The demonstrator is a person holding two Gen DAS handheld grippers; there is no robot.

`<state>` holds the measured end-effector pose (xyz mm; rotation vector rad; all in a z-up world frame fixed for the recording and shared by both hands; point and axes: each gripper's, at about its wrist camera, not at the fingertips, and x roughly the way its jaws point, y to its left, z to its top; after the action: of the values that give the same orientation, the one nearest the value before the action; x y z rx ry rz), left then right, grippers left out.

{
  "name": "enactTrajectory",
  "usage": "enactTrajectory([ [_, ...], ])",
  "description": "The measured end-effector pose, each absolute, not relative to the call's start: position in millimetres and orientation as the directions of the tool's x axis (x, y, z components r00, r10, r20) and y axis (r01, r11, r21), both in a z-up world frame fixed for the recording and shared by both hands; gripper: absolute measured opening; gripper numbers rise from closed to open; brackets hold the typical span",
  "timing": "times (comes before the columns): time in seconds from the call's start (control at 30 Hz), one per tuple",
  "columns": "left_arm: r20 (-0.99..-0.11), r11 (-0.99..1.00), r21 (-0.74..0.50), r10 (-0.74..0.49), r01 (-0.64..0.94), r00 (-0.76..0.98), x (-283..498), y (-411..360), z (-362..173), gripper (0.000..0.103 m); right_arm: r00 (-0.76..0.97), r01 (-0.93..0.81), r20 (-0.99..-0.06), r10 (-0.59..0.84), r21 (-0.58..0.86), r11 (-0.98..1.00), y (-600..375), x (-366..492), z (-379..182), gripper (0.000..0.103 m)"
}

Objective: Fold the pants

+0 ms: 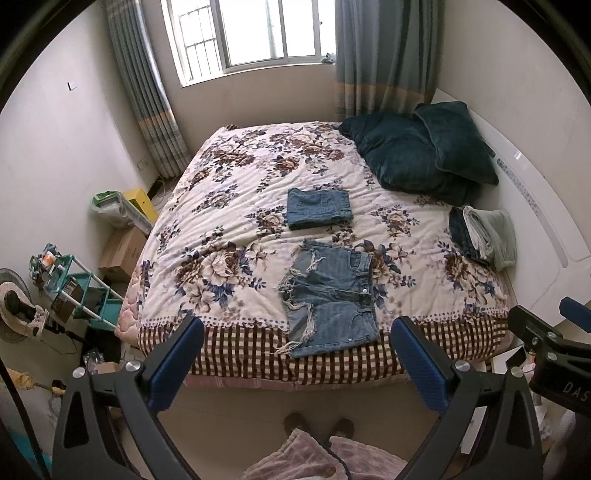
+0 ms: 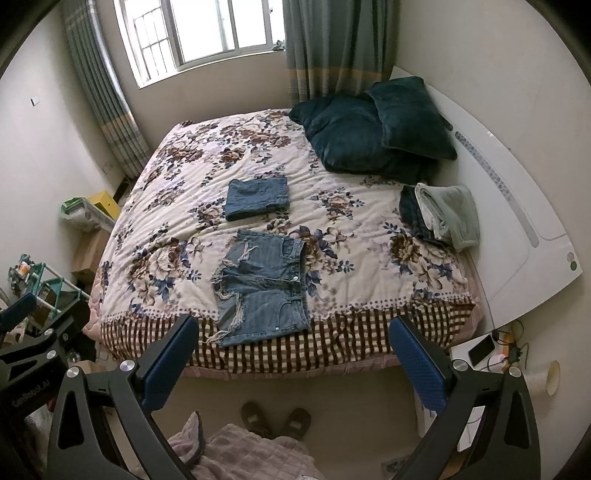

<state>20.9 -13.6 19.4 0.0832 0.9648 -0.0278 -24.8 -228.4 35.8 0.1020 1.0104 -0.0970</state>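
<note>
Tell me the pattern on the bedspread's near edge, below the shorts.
Brown and white checks on the bedspread edge, clearest in the right wrist view, below the shorts.

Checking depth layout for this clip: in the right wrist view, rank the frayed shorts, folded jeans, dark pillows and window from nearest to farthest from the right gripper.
1. Frayed shorts, at the bed's near edge, just beyond the right gripper.
2. Folded jeans, mid-bed, behind the shorts.
3. Dark pillows, far right corner of the bed.
4. Window, on the back wall.
</note>
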Motion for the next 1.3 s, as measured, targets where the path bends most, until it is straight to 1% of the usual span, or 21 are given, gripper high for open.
enactTrajectory([
  [0.2,-0.809,0.997,0.082,0.063,0.006,0.584,39,-25,9,0.103,0.532,0.127,-0.846,-0.025,0.051,0.991,-230,-18,29,0.103],
  [0.3,-0.797,0.993,0.107,0.111,-0.042,0.593,58,-24,-12,0.103,0.537,0.125,-0.843,-0.015,0.062,0.99,-230,2,10,0.103],
  [0.4,-0.802,0.988,0.14,0.154,-0.069,0.577,73,-22,-38,0.103,0.537,0.127,-0.843,-0.021,0.057,0.99,-227,23,-20,0.103],
  [0.47,-0.818,0.985,0.155,0.173,-0.079,0.548,92,-19,-60,0.103,0.523,0.136,-0.852,-0.027,0.052,0.989,-228,39,-52,0.103],
  [0.53,-0.84,0.985,0.155,0.17,-0.071,0.516,111,-14,-81,0.103,0.509,0.143,-0.861,-0.03,0.05,0.989,-228,60,-74,0.103],
  [0.7,-0.862,0.981,0.187,0.191,-0.055,0.47,165,-10,-127,0.103,0.465,0.156,-0.884,-0.051,0.025,0.987,-223,129,-131,0.103],
  [0.77,-0.878,0.985,0.169,0.169,-0.041,0.448,194,-7,-145,0.103,0.44,0.169,-0.896,-0.055,0.022,0.985,-224,158,-153,0.103],
  [0.93,-0.918,0.992,0.129,0.123,-0.007,0.378,279,2,-202,0.103,0.348,0.211,-0.937,-0.03,0.047,0.976,-228,249,-225,0.103],
  [1.07,-0.941,0.993,0.107,0.085,0.048,0.328,355,5,-265,0.103,0.28,0.233,-0.96,0.016,0.084,0.969,-233,322,-291,0.103],
  [1.23,-0.968,0.991,0.099,0.075,0.086,0.241,439,11,-357,0.103,0.19,0.22,-0.981,0.038,0.08,0.972,-240,415,-403,0.103],
  [1.3,-0.982,0.994,0.064,0.048,0.085,0.184,469,16,-398,0.101,0.134,0.22,-0.99,0.041,0.07,0.973,-247,445,-451,0.103],
])
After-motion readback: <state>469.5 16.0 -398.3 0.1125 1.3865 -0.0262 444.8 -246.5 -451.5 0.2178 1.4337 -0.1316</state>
